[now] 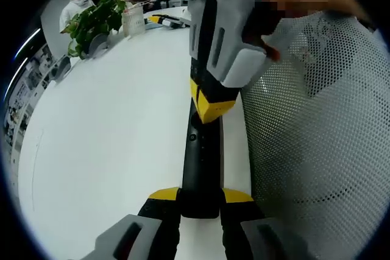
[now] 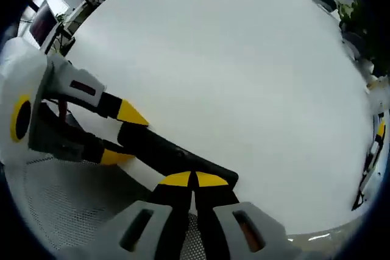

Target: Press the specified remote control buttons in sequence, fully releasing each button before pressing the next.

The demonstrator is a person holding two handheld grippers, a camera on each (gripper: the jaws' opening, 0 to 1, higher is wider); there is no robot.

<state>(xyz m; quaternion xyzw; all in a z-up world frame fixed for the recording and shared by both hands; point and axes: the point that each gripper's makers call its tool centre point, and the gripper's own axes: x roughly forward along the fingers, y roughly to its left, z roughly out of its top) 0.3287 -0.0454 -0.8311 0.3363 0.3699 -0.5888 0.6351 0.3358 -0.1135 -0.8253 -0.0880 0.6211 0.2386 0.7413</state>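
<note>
Between my left claw's (image 1: 200, 206) yellow tips sits the near end of the remote (image 1: 200, 168), clamped narrow on it, steadying it on the white table (image 1: 109, 150). Ahead of me my right claw (image 2: 194, 182), jaws drawn together, bears tip-down on the remote's far end, probably pressing a button there. To do it well, I judge I should press straight down, then lift fully clear before the next. It is a slim black bar with few visible buttons
</note>
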